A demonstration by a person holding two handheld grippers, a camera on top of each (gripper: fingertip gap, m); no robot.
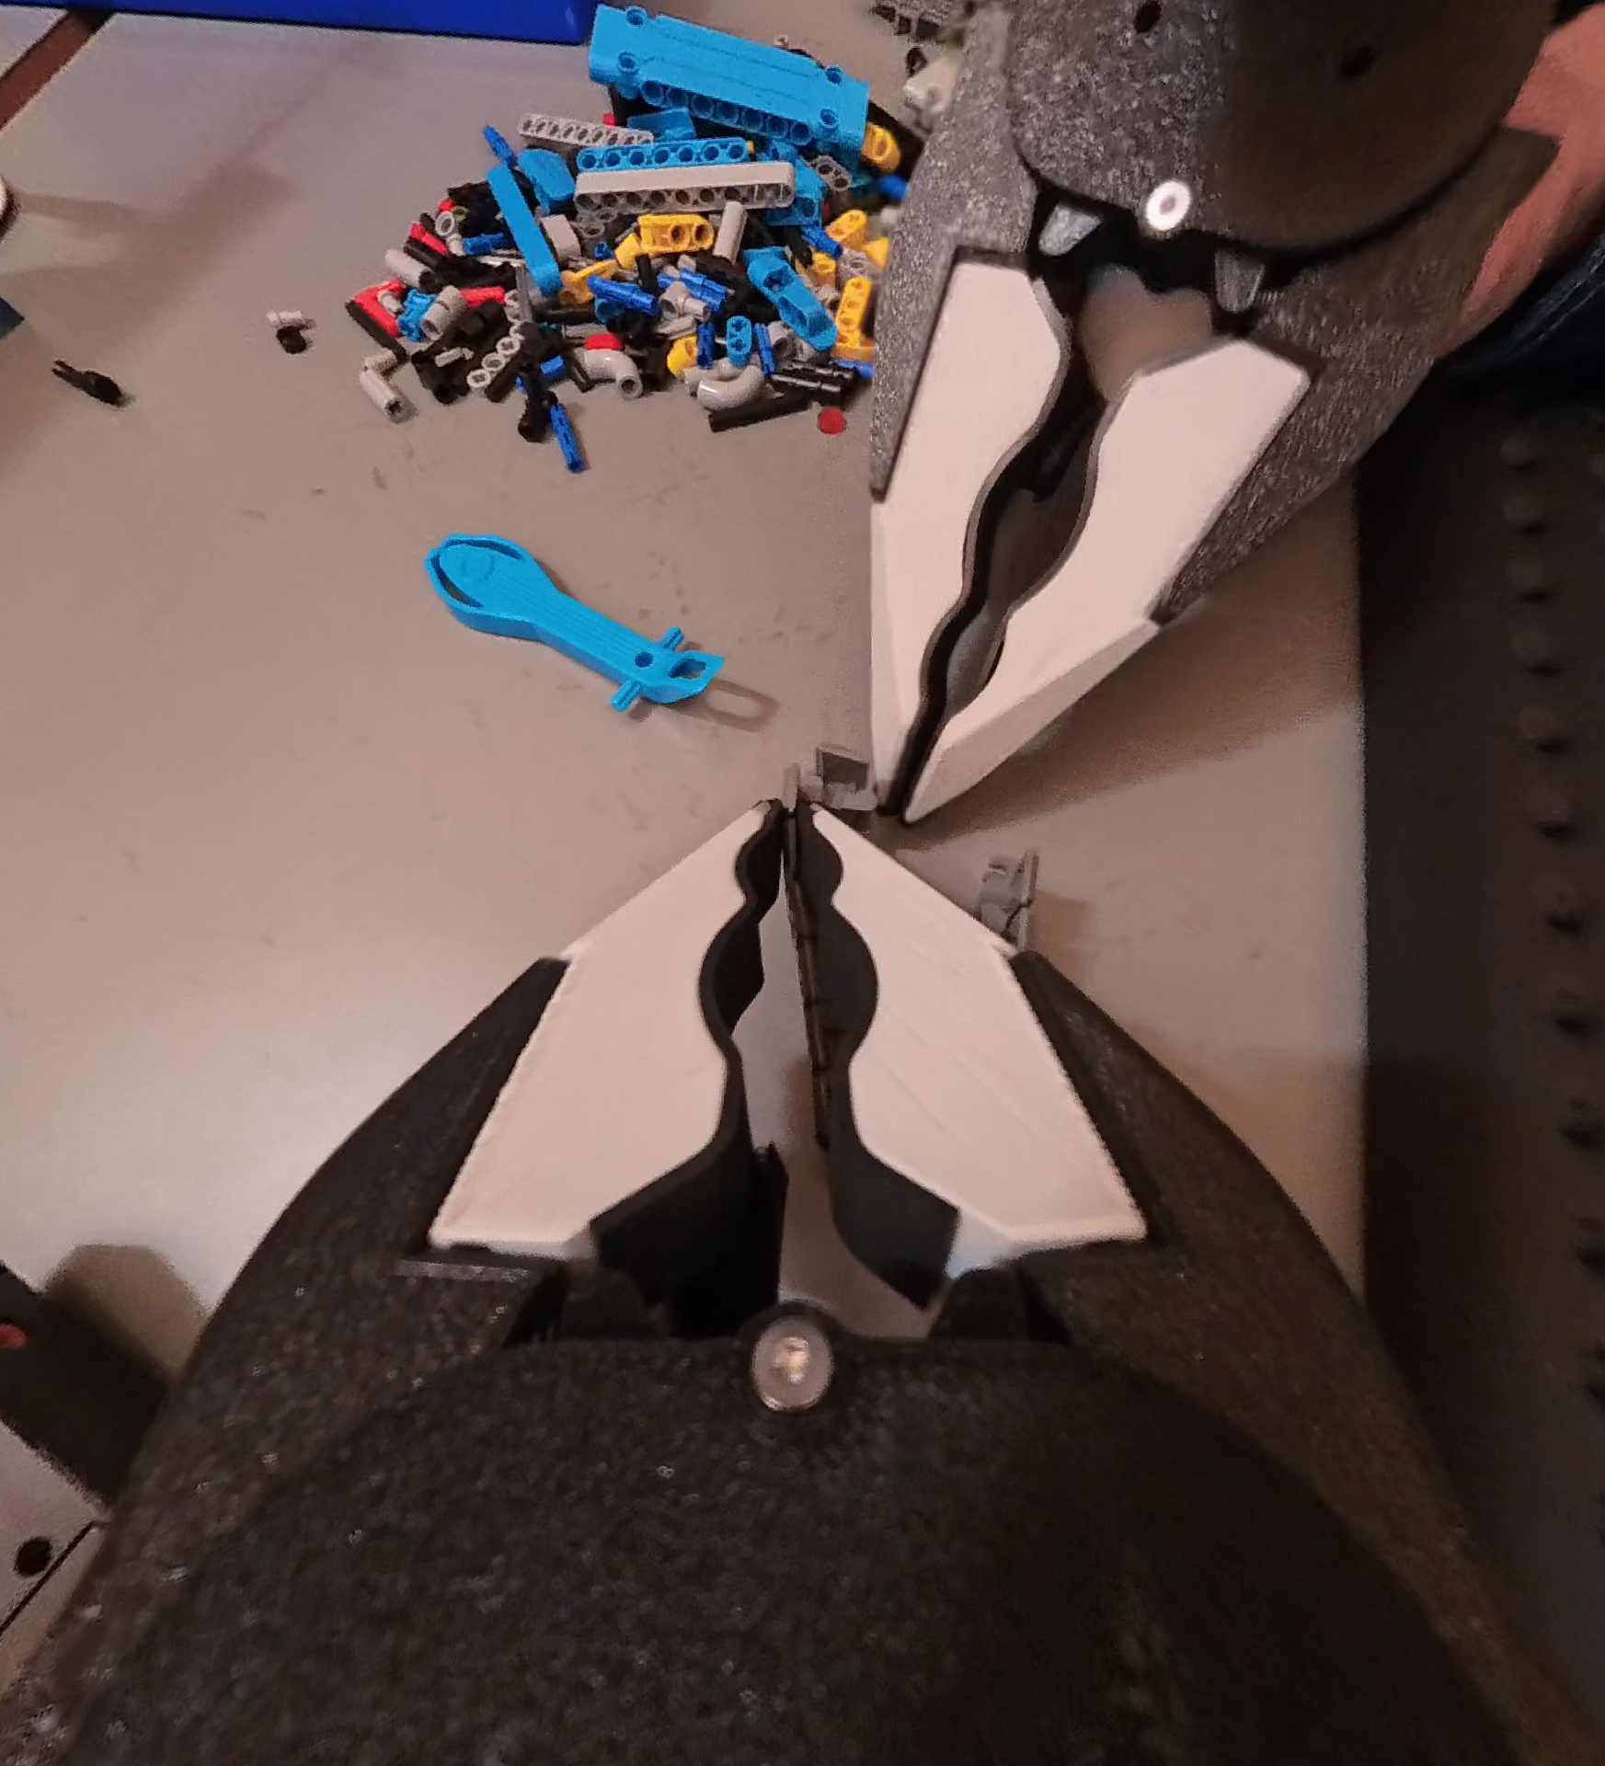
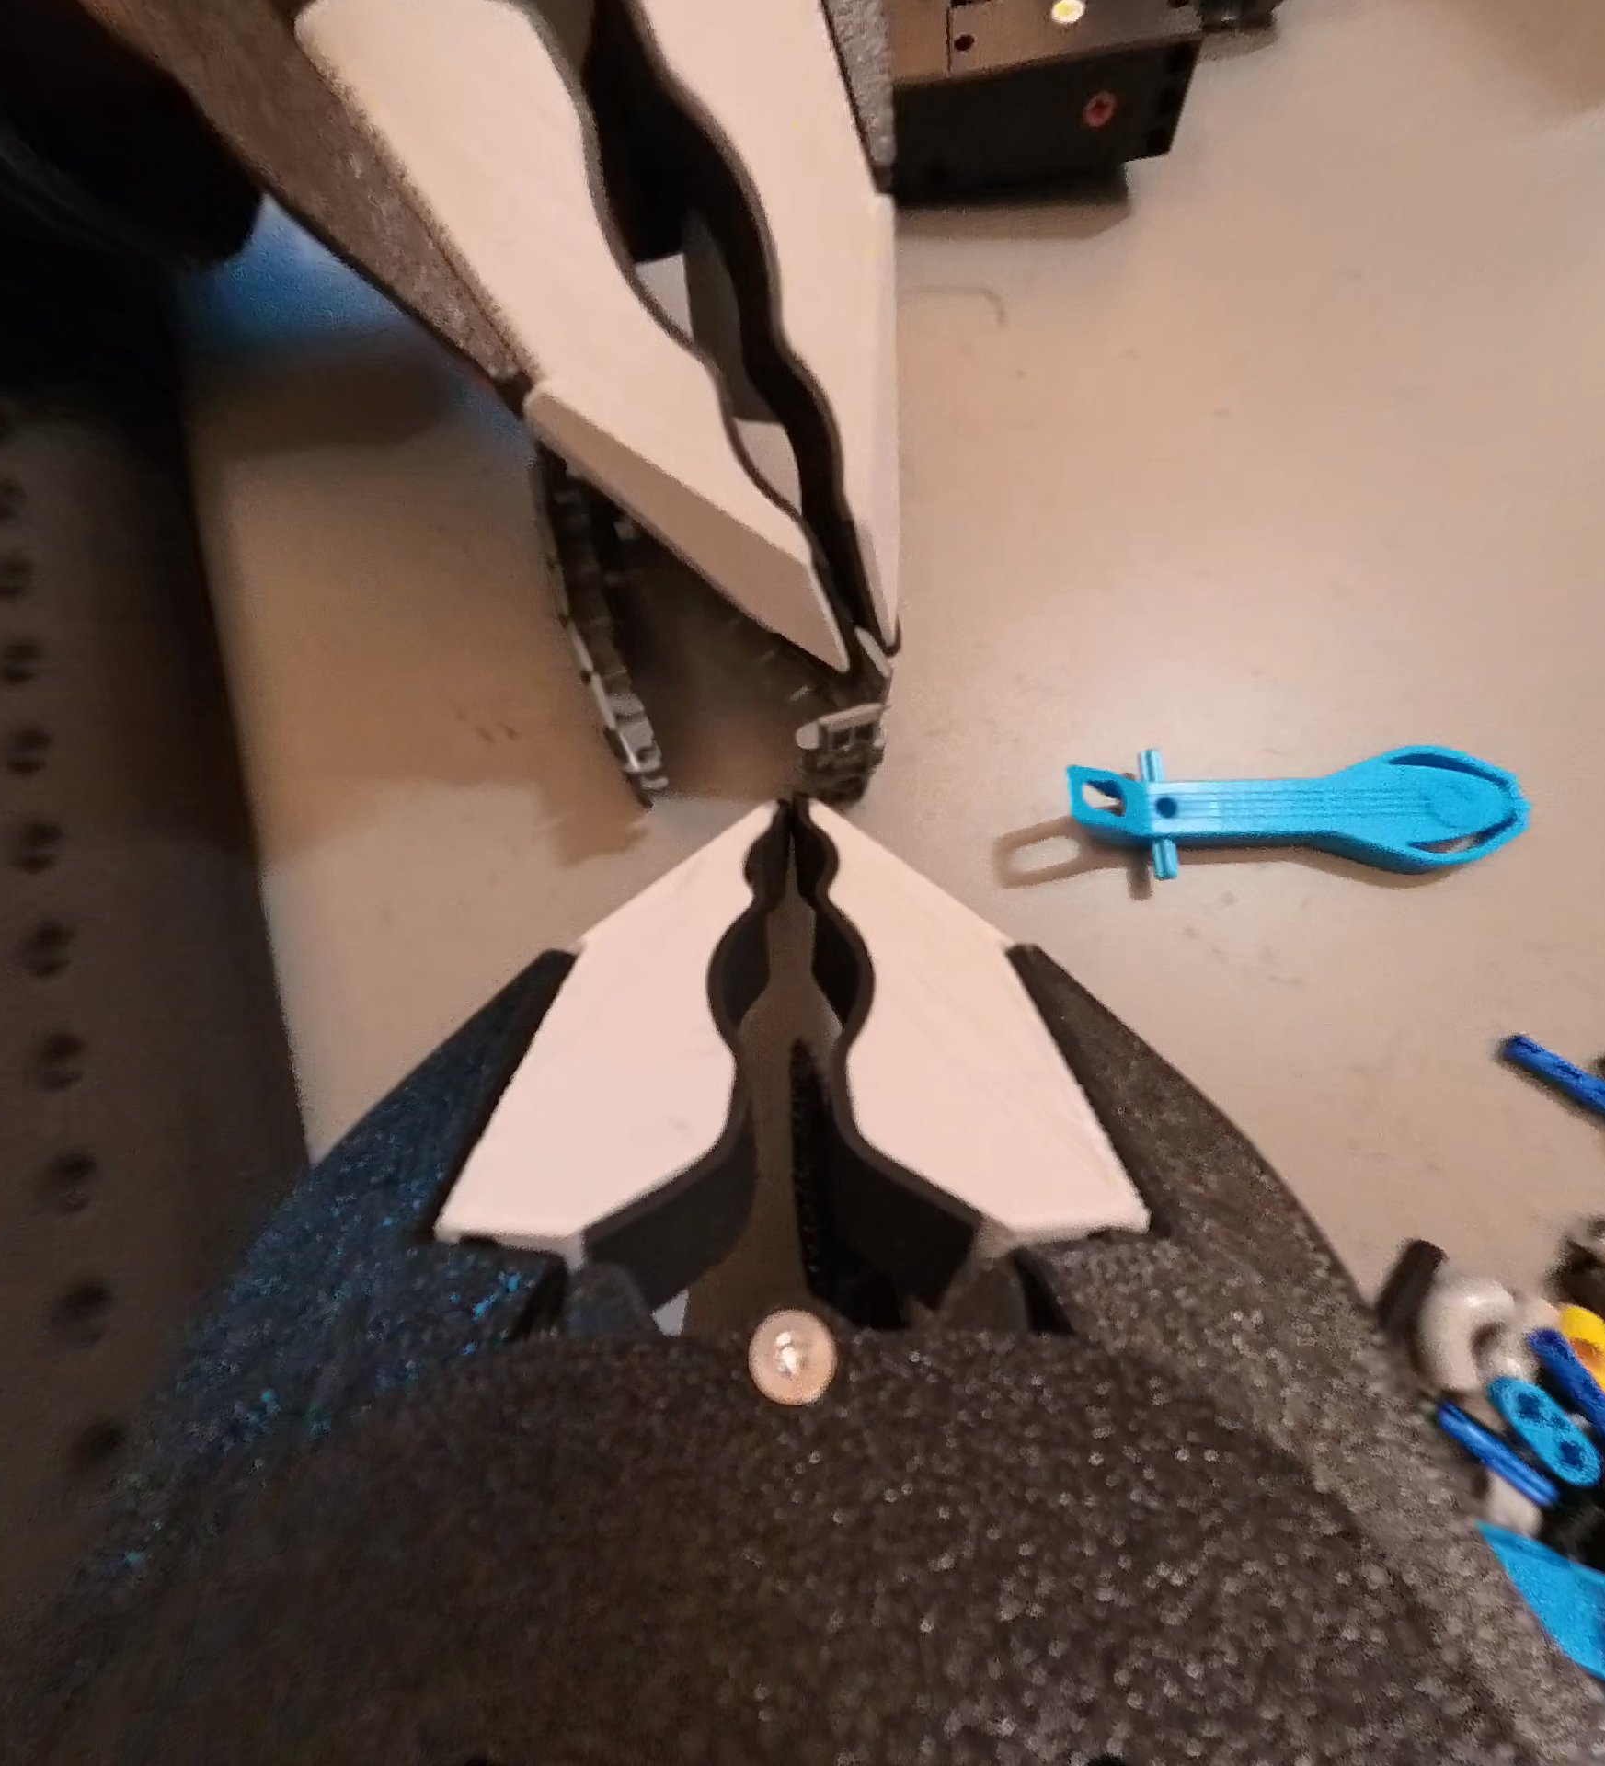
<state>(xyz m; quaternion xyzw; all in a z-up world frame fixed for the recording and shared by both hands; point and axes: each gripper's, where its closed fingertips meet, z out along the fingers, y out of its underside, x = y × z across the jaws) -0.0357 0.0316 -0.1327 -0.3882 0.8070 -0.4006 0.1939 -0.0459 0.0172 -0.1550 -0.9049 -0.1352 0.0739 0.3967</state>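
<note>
A short grey and black track chain (image 2: 621,698) lies curved on the beige table (image 2: 1257,478) under my left gripper (image 2: 870,650). My left gripper (image 1: 787,812) is shut, and a thin grey part of the chain's end link (image 1: 844,772) shows pinched at its tips. The chain's other end (image 1: 1008,889) sticks out beside its right finger. My right gripper (image 2: 791,807) is shut, with its tips right against that end link (image 2: 841,736). It also shows in the left wrist view (image 1: 896,812), tip to tip with the left one. Whether it pinches the link is not clear.
A blue flat tool (image 1: 550,621) lies on the table, also in the right wrist view (image 2: 1305,812). A pile of small coloured building parts (image 1: 664,258) lies beyond it. A dark perforated board (image 1: 1544,860) borders the table. A black box (image 2: 1018,115) stands at the far side. My two grippers' fingertips are within a few centimetres of each other.
</note>
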